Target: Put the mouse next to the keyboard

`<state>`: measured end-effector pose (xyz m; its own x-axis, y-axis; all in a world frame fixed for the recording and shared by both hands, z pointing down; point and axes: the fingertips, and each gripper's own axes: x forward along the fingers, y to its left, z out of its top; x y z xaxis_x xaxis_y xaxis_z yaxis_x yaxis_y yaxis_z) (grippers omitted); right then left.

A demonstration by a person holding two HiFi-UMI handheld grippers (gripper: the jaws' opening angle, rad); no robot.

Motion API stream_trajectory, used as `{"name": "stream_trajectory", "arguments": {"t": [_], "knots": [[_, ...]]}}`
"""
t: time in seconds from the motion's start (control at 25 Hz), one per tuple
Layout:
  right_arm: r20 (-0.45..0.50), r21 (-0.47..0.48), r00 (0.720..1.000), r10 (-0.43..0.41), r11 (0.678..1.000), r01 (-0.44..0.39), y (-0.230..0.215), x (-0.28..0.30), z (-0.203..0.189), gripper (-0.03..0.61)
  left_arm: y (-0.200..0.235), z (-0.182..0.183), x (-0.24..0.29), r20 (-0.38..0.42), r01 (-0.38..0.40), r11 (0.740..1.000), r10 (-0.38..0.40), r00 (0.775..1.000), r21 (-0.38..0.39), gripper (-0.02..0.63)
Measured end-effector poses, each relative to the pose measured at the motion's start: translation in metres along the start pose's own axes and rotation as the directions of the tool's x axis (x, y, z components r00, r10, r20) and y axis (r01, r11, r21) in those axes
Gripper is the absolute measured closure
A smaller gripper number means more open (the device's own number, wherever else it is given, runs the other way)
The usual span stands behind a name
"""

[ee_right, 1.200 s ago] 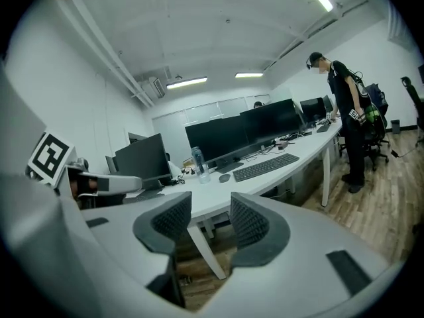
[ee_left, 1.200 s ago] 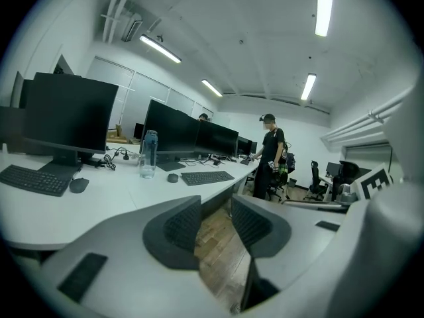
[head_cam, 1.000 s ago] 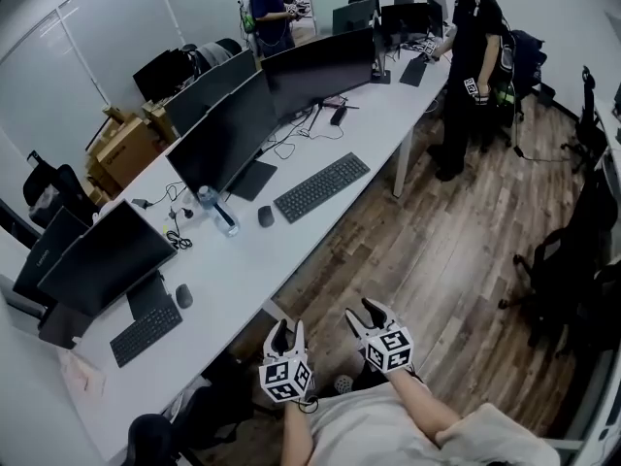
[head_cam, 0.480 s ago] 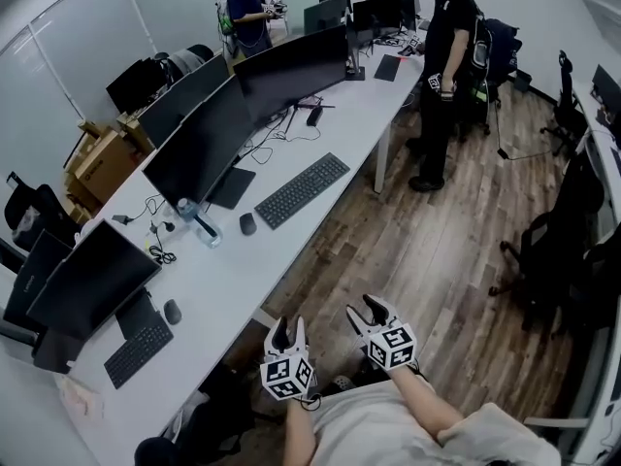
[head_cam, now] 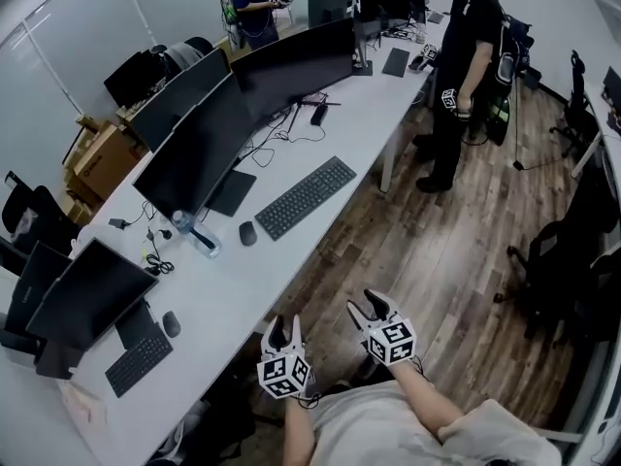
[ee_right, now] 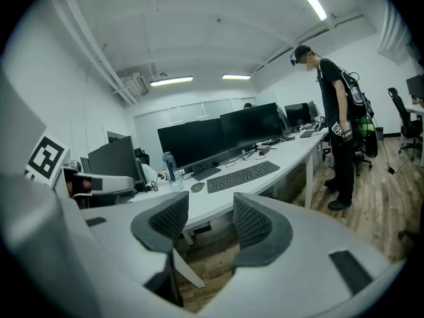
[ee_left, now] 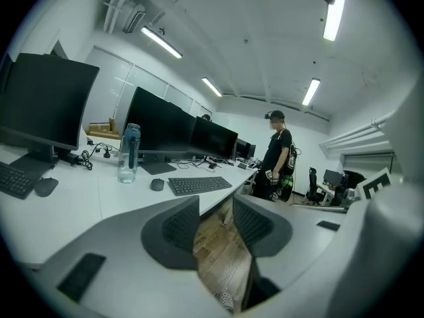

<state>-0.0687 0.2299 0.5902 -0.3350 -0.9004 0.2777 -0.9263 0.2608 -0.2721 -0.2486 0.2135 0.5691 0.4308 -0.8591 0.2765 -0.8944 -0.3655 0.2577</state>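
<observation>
The left gripper [head_cam: 282, 328] and the right gripper [head_cam: 367, 307] sit at the lower middle of the head view, over the wooden floor [head_cam: 437, 260] beside the white desk [head_cam: 233, 289]; the left jaws stand partly apart, with only floor between them; the right jaws also gape, empty; the mouse [head_cam: 247, 233] lies left of centre on the desk, just beside the lower-left end of the long keyboard [head_cam: 306, 197], near a water bottle [head_cam: 189, 229].
</observation>
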Motion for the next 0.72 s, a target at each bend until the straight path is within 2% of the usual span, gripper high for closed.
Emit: {"name": "stream_trajectory", "arguments": {"t": [0.16, 0.32, 0.56, 0.72], "knots": [[-0.012, 0.002, 1.000, 0.013, 1.000, -0.013, -0.026, 0.034, 0.018, 0.364, 0.000, 0.010, 0.036, -0.018, -0.011, 1.000, 0.011, 1.000, 0.009, 0.451], [-0.013, -0.004, 0.999, 0.038, 0.999, -0.039, -0.048, 0.067, 0.043, 0.364, 0.002, 0.036, 0.073, 0.002, -0.033, 0.999, 0.033, 0.999, 0.019, 0.451], [-0.039, -0.116, 0.994, 0.102, 0.988, -0.106, -0.083, 0.111, 0.074, 0.367, -0.011, 0.061, 0.136, 0.022, -0.048, 0.998, 0.047, 0.999, 0.030, 0.451], [-0.037, -0.118, 0.995, 0.097, 0.988, -0.101, -0.120, 0.129, 0.095, 0.367, -0.028, 0.070, 0.174, 0.022, -0.046, 0.998, 0.045, 0.999, 0.034, 0.453]]}}
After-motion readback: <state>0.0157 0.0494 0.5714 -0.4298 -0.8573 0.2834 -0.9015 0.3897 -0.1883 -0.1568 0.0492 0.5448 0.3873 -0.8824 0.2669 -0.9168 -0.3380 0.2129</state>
